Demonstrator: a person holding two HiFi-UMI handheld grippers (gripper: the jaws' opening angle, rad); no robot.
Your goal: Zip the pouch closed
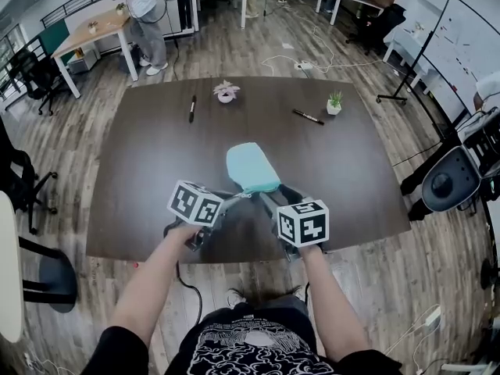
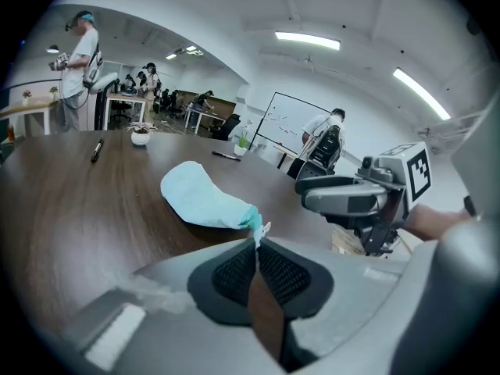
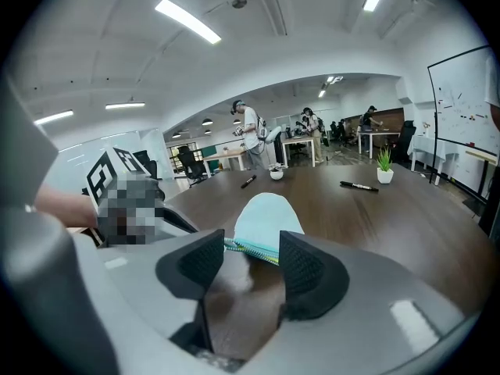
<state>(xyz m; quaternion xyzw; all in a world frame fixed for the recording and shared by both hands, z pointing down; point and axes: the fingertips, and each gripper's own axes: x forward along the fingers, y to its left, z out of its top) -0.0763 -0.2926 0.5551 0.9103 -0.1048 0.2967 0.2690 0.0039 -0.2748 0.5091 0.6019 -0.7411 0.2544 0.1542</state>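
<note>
Left gripper [image 2: 256, 244], jaws together, pinches the zipper pull [image 2: 257, 228]; my right gripper [image 3: 250, 241] stands apart around the near end of the teal pouch [image 1: 251, 167], at 12 o'clock on the tabletop [image 1: 156, 162]

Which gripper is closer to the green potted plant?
Right. In the head view, the right gripper is below-left of the potted plant; the left gripper is further left.
</note>
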